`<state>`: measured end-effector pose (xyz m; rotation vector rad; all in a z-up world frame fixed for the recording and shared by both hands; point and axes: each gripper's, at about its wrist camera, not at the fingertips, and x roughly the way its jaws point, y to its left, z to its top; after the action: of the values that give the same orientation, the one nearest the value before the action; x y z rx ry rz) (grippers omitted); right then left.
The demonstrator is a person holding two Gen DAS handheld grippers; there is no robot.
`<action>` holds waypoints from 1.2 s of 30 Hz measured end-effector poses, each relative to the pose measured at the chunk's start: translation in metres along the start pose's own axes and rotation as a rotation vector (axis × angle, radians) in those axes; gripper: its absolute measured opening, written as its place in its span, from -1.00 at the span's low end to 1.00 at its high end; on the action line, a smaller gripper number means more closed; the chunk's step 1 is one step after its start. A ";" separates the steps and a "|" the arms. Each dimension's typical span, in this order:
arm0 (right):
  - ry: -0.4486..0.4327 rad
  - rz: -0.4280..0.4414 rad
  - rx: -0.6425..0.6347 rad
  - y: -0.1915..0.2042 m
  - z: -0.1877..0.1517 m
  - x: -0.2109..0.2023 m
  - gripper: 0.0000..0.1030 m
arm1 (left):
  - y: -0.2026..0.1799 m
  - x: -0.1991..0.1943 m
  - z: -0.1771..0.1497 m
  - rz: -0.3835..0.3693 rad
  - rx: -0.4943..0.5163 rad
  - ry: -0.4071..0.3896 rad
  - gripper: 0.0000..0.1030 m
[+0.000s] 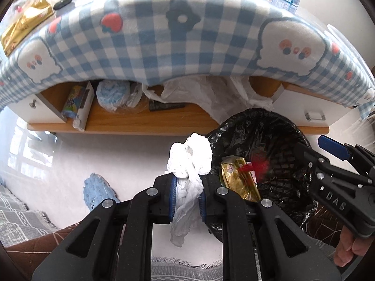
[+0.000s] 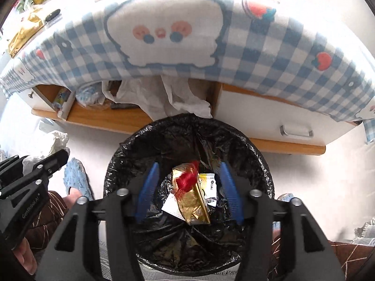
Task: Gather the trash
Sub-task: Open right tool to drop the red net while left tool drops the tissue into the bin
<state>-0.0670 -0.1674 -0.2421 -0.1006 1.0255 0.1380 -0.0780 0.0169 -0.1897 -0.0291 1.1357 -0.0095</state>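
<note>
My left gripper (image 1: 187,194) is shut on a crumpled white tissue (image 1: 189,157), which bulges above the blue pads and hangs below them. It sits just left of the black-lined trash bin (image 1: 257,119). In the right wrist view my right gripper (image 2: 189,187) stands open over the bin (image 2: 257,149), with its blue fingers (image 2: 147,187) well apart and pressing on nothing. Between and below them a blurred red scrap (image 2: 187,180) is over a gold packet (image 2: 194,203) and a white and yellow wrapper (image 2: 208,185) lying in the bin.
A table under a blue checked cloth (image 1: 164,46) rises behind the bin, with a wooden shelf (image 1: 121,121) holding boxes and white plastic bags. A drawer with a handle (image 2: 296,132) is at right. A blue slipper (image 1: 98,192) and a grey rug (image 1: 18,217) lie on the floor.
</note>
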 end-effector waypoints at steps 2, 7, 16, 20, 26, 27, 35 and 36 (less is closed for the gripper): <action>-0.013 0.007 0.008 -0.002 0.001 -0.005 0.29 | -0.004 -0.006 0.004 -0.007 -0.002 -0.013 -0.72; -0.044 0.004 0.025 -0.014 0.002 -0.019 0.53 | -0.014 -0.013 0.006 -0.012 -0.003 -0.021 -0.71; -0.060 -0.056 0.078 -0.055 -0.004 -0.032 0.80 | -0.043 -0.012 0.007 -0.018 0.025 -0.009 -0.72; -0.050 -0.084 0.106 -0.077 -0.009 -0.031 0.82 | -0.056 -0.010 0.008 -0.023 0.039 -0.003 -0.71; -0.022 -0.140 0.141 -0.113 -0.015 -0.027 0.83 | -0.076 0.000 0.008 -0.035 0.061 0.018 -0.72; -0.017 -0.146 0.152 -0.119 -0.016 -0.026 0.83 | -0.080 0.002 0.008 -0.039 0.063 0.022 -0.72; -0.014 -0.206 0.212 -0.153 -0.022 -0.028 0.83 | -0.115 0.016 0.003 -0.059 0.104 0.049 -0.72; -0.012 -0.212 0.212 -0.156 -0.023 -0.028 0.83 | -0.120 0.018 0.002 -0.061 0.110 0.052 -0.72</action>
<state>-0.0753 -0.3266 -0.2264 -0.0152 1.0052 -0.1624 -0.0680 -0.1029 -0.2019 0.0349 1.1846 -0.1274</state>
